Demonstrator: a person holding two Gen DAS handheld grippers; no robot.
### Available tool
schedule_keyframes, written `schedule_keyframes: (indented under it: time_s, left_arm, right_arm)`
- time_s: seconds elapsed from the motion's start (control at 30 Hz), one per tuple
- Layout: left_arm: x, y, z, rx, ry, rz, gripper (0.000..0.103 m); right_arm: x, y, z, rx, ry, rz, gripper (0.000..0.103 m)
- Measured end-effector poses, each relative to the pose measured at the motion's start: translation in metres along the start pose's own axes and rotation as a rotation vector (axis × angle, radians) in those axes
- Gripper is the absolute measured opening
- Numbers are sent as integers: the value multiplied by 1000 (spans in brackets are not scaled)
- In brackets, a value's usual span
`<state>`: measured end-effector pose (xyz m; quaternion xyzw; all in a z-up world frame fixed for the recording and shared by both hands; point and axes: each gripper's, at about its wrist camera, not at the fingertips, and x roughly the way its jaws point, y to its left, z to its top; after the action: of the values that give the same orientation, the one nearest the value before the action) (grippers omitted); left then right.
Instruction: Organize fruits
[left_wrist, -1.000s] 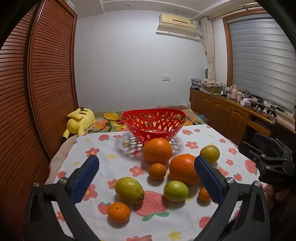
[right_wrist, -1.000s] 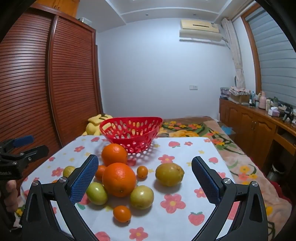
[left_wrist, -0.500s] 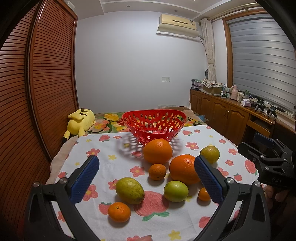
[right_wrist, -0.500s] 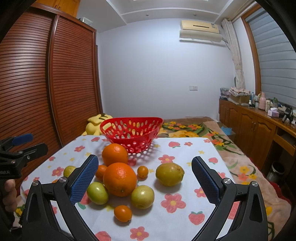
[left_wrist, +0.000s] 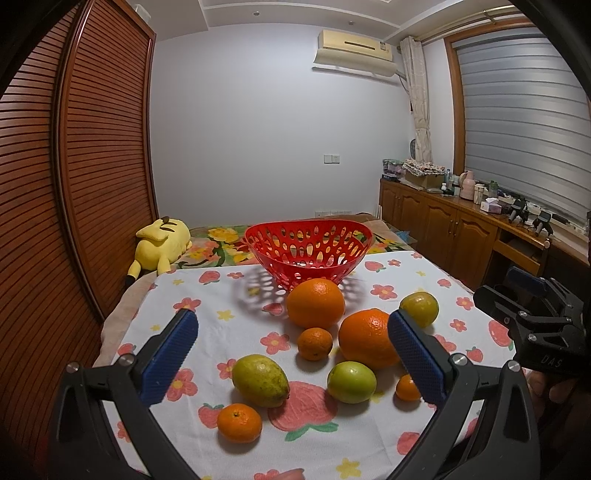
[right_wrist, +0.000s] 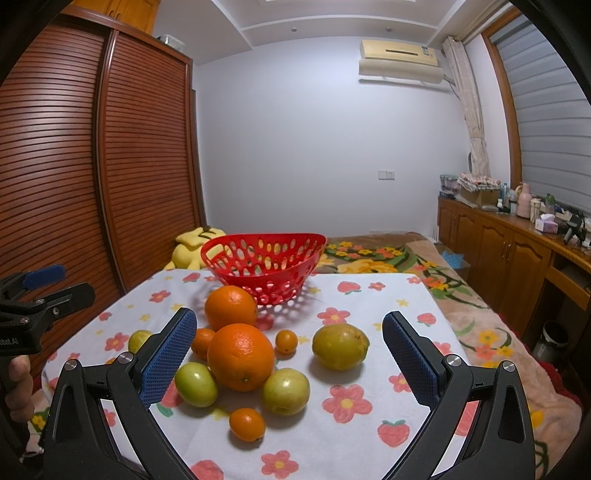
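In the left wrist view, the left gripper (left_wrist: 291, 350) is held wide apart above the near edge of the flowered tablecloth (left_wrist: 207, 314), with nothing between its blue pads (left_wrist: 168, 349). A red perforated basket (left_wrist: 308, 249) is seen at the far end of the cloth, with no fruit visible inside. The fruits are grouped on the cloth in front of it: a large orange (left_wrist: 315, 302) just before the basket, a second large orange (left_wrist: 367, 338) nearer and to the right, and a small mandarin (left_wrist: 314, 343) between and in front of them. A yellow-green lemon-shaped fruit (left_wrist: 260, 380) lies nearer on the left, a green round fruit (left_wrist: 351, 381) beside it on the right, and another mandarin (left_wrist: 239, 422) nearest of all. A yellow-green citrus (left_wrist: 419, 309) sits far right, and a small mandarin (left_wrist: 407, 387) is partly hidden behind the right pad. The right gripper (left_wrist: 532, 317) is seen at the right edge, held by a hand (left_wrist: 546, 384); its jaw state cannot be told from here. A yellow plush toy (left_wrist: 160, 245) lies beyond the table on the left.

In the right wrist view, the right gripper (right_wrist: 290, 358) is likewise spread wide and grips nothing. The basket (right_wrist: 262, 264) stands at the far end, and the oranges (right_wrist: 240, 356) and the smaller fruits are clustered between the pads. The left gripper (right_wrist: 40, 306) shows at the left edge.
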<state>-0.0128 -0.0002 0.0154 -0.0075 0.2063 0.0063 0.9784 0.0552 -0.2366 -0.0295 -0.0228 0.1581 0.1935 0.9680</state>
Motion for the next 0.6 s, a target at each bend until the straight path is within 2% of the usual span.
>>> schedule_keyframes:
  time_s: [0.6]
  left_arm:
    - [-3,2,6,1,-6,0,103]
  right_arm:
    - [-2,2,1,0,-3,2,103]
